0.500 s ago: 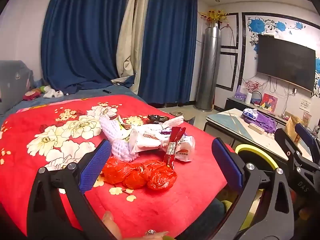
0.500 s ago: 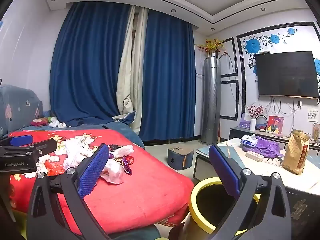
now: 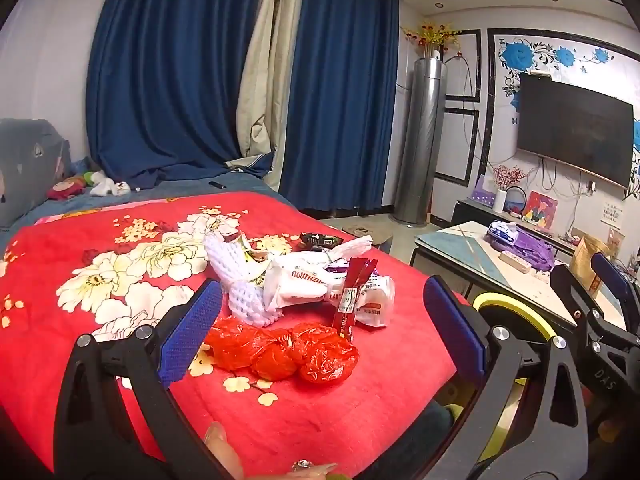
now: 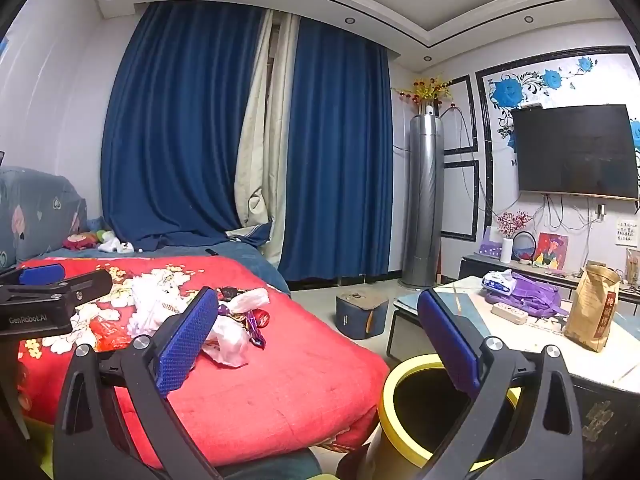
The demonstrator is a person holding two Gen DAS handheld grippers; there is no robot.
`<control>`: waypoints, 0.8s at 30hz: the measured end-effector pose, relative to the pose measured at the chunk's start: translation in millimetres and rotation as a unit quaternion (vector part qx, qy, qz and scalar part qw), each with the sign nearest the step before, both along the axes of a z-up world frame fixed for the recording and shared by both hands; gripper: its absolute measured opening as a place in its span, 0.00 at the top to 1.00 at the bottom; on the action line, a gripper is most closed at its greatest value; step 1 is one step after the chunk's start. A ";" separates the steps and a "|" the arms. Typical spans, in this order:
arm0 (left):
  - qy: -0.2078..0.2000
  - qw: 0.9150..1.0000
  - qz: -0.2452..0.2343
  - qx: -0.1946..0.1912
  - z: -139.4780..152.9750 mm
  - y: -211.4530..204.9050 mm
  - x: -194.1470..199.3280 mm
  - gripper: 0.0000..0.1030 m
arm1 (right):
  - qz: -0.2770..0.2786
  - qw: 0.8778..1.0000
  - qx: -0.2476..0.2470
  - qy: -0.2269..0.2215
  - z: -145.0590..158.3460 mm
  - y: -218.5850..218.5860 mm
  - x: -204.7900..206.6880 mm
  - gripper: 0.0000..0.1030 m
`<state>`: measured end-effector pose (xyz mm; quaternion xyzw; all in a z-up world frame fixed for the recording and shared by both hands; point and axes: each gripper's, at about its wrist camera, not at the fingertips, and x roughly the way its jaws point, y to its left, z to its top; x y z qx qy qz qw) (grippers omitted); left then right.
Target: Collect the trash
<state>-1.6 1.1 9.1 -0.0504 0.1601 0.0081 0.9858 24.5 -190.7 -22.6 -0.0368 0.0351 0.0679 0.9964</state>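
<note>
L gripper (image 3: 320, 320) is hanging w/ jaws spread wide, nothing between the pads, tilting down a bit toward the trash pile on the red blanket (image 3: 100, 320). R gripper (image 4: 316, 336) is likewise gaping and empty, pointing level, its far jaw sitting over the yellow-rimmed bin (image 4: 404, 396) just beside the bed edge.

Nearest the L jaws: 1 red plastic bag (image 3: 280, 350), knotted into lumps. Probably light, soft, crinkly and slippery, so I'd be pinching a bunched knot in the middle, not a loose flap. Just behind it, 1 red stick sachet (image 3: 354, 300) is leaning upright against the wrappers: thin, stiffish, prob. easiest to take across its flat width. Behind that, approx 2 white snack wrappers (image 3: 304, 282) and 1 white foam fruit net (image 3: 236, 276), all touching; the net is looking springy and squashy, so grip anywhere. Farthest, 1 dark wrapper (image 3: 318, 239) and 1 white tissue-like piece (image 3: 352, 245) are lying near the blanket's far edge. Purple candy wrappers (image 4: 254, 326) are showing in the R view; count unclear.

All seems feather-light, nothing fragile.
</note>
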 end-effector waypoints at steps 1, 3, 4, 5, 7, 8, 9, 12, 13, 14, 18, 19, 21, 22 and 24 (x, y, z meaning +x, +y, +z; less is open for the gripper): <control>-0.002 1.000 0.000 -0.002 -1.0 0.7 -1.6 0.10 | 0.002 1.000 0.000 0.000 -0.4 -0.1 0.4 0.06; -0.003 1.000 0.001 -0.003 -3.0 2.1 -1.9 0.10 | 0.001 1.000 -0.001 0.001 -1.0 0.8 0.7 0.06; -0.003 1.000 0.002 -0.003 -3.5 1.5 -2.0 0.10 | 0.001 1.000 0.000 0.001 -0.7 0.5 0.8 0.06; -0.003 1.000 0.003 -0.002 -3.5 0.8 -2.1 0.10 | 0.001 1.000 0.000 0.001 -0.6 0.7 0.7 0.06; -0.002 1.000 0.001 -0.002 -3.4 1.4 -1.8 0.10 | 0.000 1.000 -0.001 0.003 -0.7 1.4 1.1 0.06; -0.002 1.000 0.002 -0.002 -4.0 3.0 -1.6 0.10 | 0.000 1.000 0.000 0.004 -0.8 1.9 1.6 0.06; -0.001 1.000 0.002 -0.001 -3.9 2.6 -1.0 0.10 | 0.000 1.000 0.000 0.004 -1.0 2.0 1.5 0.06; -0.001 1.000 0.002 -0.002 -4.1 2.7 -0.9 0.10 | 0.000 1.000 0.000 0.004 -0.6 2.0 1.9 0.06; -0.002 1.000 0.002 -0.002 -4.0 2.7 -1.0 0.10 | 0.001 1.000 0.000 0.004 -0.5 1.9 2.0 0.06; -0.001 1.000 0.002 -0.001 -4.0 2.6 -0.9 0.10 | 0.001 1.000 0.000 0.004 -0.6 2.0 2.0 0.06; -0.001 1.000 0.001 -0.003 -3.7 2.8 -1.0 0.10 | 0.001 1.000 0.000 0.004 -0.8 2.4 2.1 0.06; -0.001 1.000 0.002 -0.002 -4.2 2.5 -1.1 0.10 | 0.000 1.000 0.000 0.004 -0.5 2.7 2.2 0.06; -0.001 1.000 0.002 -0.001 -4.3 2.4 -1.0 0.10 | 0.001 1.000 0.000 0.005 -0.8 2.9 2.6 0.06; -0.002 1.000 0.002 -0.001 -4.2 2.5 -1.0 0.10 | 0.000 1.000 0.000 0.004 -0.4 2.7 2.1 0.06; -0.001 1.000 0.001 -0.002 -4.2 2.7 -0.9 0.10 | 0.001 1.000 0.000 0.005 -0.9 2.9 2.4 0.06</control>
